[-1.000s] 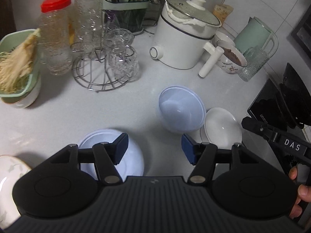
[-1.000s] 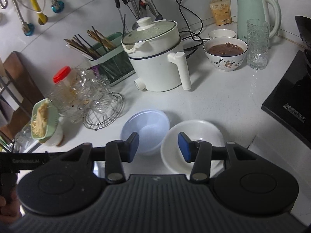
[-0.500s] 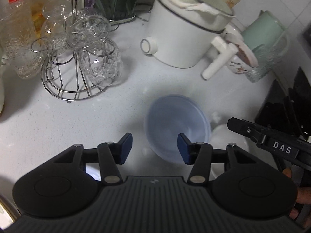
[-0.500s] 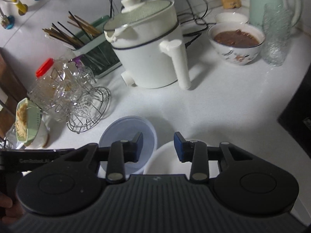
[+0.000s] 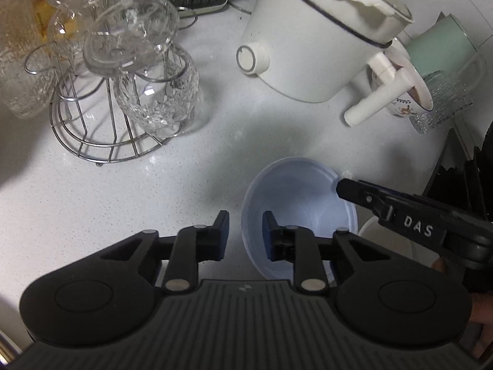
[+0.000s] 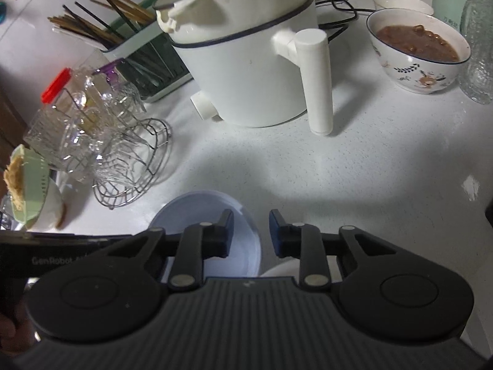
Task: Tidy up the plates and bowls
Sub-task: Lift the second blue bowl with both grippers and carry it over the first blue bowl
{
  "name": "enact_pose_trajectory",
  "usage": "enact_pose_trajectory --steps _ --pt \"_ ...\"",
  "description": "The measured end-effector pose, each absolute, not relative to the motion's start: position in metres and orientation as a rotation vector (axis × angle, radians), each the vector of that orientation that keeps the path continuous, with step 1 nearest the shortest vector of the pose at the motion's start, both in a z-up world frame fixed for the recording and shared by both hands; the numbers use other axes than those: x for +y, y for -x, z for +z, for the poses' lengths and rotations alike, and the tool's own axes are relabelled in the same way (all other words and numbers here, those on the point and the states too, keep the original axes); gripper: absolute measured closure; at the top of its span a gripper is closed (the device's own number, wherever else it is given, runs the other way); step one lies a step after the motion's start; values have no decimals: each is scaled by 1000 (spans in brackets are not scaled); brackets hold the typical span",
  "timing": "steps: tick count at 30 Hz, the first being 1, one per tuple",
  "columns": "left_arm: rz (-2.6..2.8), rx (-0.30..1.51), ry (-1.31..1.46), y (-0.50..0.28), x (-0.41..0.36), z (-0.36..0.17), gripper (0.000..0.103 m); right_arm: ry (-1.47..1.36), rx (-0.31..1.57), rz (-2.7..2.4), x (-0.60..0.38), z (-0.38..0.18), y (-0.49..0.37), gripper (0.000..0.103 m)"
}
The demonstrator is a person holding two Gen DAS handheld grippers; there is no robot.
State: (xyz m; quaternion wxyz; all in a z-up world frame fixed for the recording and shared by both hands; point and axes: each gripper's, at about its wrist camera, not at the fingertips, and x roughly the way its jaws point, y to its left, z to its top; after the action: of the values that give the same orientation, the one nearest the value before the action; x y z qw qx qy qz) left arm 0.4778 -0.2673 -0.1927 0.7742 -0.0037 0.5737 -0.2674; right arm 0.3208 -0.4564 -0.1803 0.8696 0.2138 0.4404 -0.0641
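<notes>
Now my left gripper (image 5: 244,231) is closing across the near rim of the blue bowl (image 5: 303,199), one finger inside, one outside, not pinching yet. My right gripper (image 6: 251,231) is closing over that bowl's far rim beside the white bowl (image 6: 277,269) on the counter (image 6: 354,169).

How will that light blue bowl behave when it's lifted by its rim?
The light blue bowl looks thin and translucent, so probably light plastic that may flex under a pinch. Its smooth, glossy wall could slip. Held at one edge by the closing left gripper, it may tilt.
</notes>
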Motion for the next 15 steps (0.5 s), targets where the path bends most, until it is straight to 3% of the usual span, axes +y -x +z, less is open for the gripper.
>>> enact_pose_trajectory --steps 15 --pt "-565 1279 40 -482 -269 -206 87 -472 1008 -99 -455 -197 -330 89"
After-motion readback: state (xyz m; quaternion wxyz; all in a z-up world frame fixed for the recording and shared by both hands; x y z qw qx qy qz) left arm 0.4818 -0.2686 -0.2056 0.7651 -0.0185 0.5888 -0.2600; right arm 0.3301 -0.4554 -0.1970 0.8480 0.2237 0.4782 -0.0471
